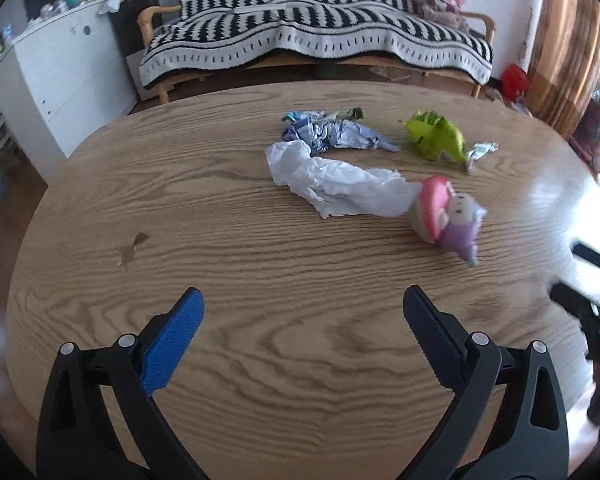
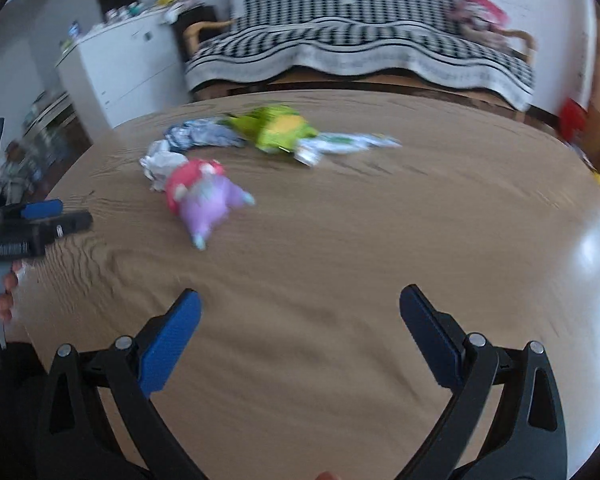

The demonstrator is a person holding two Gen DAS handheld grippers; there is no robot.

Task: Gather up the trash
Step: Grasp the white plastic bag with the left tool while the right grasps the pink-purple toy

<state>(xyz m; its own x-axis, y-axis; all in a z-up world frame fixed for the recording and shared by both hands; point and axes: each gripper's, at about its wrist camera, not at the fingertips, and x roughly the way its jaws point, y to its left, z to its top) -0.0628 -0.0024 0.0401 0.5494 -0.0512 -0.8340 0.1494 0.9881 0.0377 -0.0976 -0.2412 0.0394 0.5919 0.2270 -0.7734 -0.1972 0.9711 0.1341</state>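
Observation:
On the round wooden table [image 1: 260,320] lie a crumpled white tissue [image 1: 336,186], a bluish foil wrapper [image 1: 332,134], a lime-green wrapper [image 1: 434,134] and a small silver wrapper [image 1: 480,152]. A pink and purple plush toy [image 1: 448,216] rests at the tissue's right end. My left gripper [image 1: 303,300] is open over bare wood, well short of the trash. My right gripper [image 2: 300,302] is open too, with nothing between its fingers. In the right wrist view the toy [image 2: 204,200], tissue [image 2: 160,162], green wrapper [image 2: 278,128] and a white-green wrapper [image 2: 348,144] lie ahead and to the left.
A small stain [image 1: 132,250] marks the table at left. Behind the table stands a bench with a black-and-white striped blanket [image 1: 316,36], a white cabinet [image 1: 56,80] to its left. The left gripper [image 2: 40,220] and a hand [image 2: 6,292] show at the right view's left edge.

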